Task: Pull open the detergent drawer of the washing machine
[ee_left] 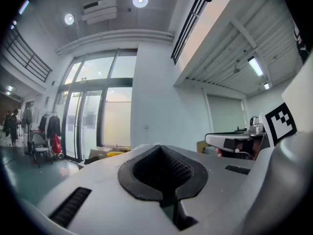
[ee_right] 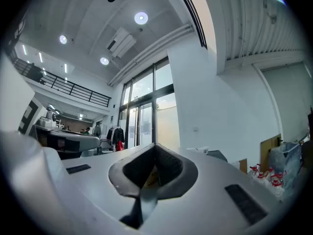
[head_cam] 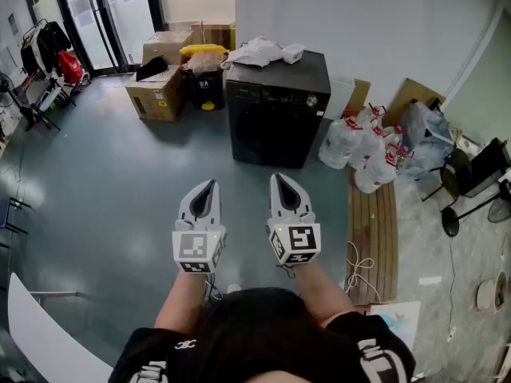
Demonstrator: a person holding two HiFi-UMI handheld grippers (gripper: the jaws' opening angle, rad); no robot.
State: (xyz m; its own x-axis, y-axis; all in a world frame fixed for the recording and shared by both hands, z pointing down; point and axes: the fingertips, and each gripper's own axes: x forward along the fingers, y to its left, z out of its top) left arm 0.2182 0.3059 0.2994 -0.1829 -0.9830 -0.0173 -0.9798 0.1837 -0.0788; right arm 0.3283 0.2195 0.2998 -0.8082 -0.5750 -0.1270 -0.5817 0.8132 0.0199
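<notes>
Washing machine [head_cam: 275,122] at your 12 o'clock, well apart. Left hand-held gripper [head_cam: 207,188], right hand-held gripper [head_cam: 281,183]: jaws together, empty. Detergent drawer too small to spot; likely light, rigid plastic: take front lip.

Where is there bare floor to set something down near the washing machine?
The floor lies bare in front of the washing machine and leftward toward the glass doors. Crowded: cardboard boxes at its left, water bottles at its right, cloth on its top.
</notes>
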